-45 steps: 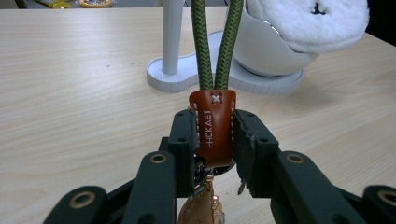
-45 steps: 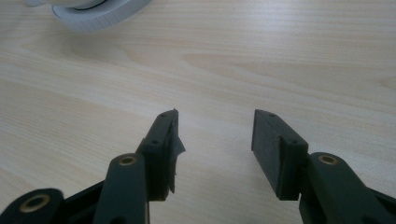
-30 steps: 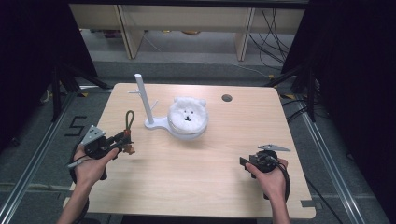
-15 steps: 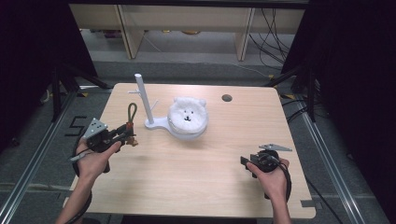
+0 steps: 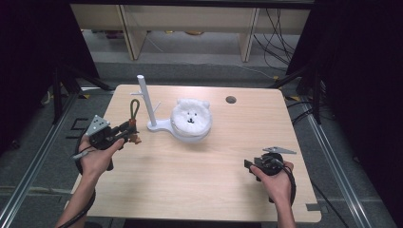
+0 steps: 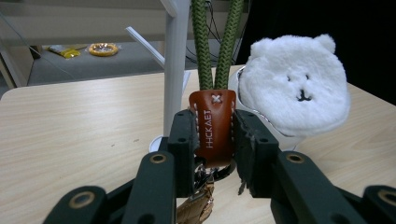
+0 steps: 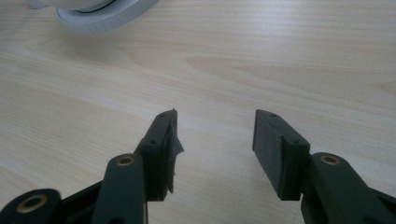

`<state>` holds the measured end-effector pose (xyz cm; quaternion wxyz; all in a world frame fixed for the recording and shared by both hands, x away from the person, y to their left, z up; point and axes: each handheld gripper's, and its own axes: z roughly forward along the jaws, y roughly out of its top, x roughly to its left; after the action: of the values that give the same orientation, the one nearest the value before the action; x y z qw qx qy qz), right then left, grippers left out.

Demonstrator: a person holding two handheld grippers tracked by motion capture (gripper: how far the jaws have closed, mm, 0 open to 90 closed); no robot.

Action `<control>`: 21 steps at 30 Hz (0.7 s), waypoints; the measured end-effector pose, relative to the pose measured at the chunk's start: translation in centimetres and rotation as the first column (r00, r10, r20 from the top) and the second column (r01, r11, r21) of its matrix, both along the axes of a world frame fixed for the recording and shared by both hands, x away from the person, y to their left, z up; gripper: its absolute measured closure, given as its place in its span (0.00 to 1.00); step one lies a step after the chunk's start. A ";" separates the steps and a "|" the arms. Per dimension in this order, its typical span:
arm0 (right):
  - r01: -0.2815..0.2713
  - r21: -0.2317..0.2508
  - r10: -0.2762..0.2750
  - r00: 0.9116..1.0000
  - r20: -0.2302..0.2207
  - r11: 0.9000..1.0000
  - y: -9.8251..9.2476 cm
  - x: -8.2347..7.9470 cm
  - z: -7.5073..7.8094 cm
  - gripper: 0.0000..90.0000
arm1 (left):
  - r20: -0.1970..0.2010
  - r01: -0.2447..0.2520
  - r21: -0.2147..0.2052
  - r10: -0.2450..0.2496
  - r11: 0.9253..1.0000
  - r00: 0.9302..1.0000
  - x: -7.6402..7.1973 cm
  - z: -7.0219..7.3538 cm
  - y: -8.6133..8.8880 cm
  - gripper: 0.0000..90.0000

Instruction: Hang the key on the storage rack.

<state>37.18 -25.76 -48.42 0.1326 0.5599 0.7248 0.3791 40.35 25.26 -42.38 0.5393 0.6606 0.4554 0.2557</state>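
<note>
On pale wooden table (image 5: 190, 175), left tool (image 6: 214, 135) clamps keychain (image 6: 212, 123); right tool (image 7: 215, 140) gapes empty.

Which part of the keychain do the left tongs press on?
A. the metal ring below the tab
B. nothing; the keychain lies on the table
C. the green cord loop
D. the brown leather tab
D: in the left gripper view the two black jaws of the left tongs clamp the sides of the brown leather tab, while the green cord loop rises free above it.
</note>
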 end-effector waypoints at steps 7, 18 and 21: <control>0.002 0.000 -0.002 1.000 -0.003 1.000 -0.1 0.0 0.1 0.56 | 0.004 -0.007 -0.006 0.007 1.000 1.000 0.4 0.3 0.1 0.77; 0.007 -0.005 -0.007 1.000 0.000 1.000 -0.1 0.0 0.0 0.56 | 0.009 -0.021 0.006 0.021 1.000 1.000 1.2 0.9 0.2 0.76; 0.006 -0.003 -0.006 1.000 -0.002 1.000 -0.1 0.0 0.0 0.56 | 0.008 -0.026 0.003 0.026 1.000 1.000 1.5 0.9 0.3 0.76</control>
<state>37.16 -25.81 -48.39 0.1336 0.5621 0.7238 0.3772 41.80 25.59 -41.46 0.5371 0.6543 0.4611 0.2660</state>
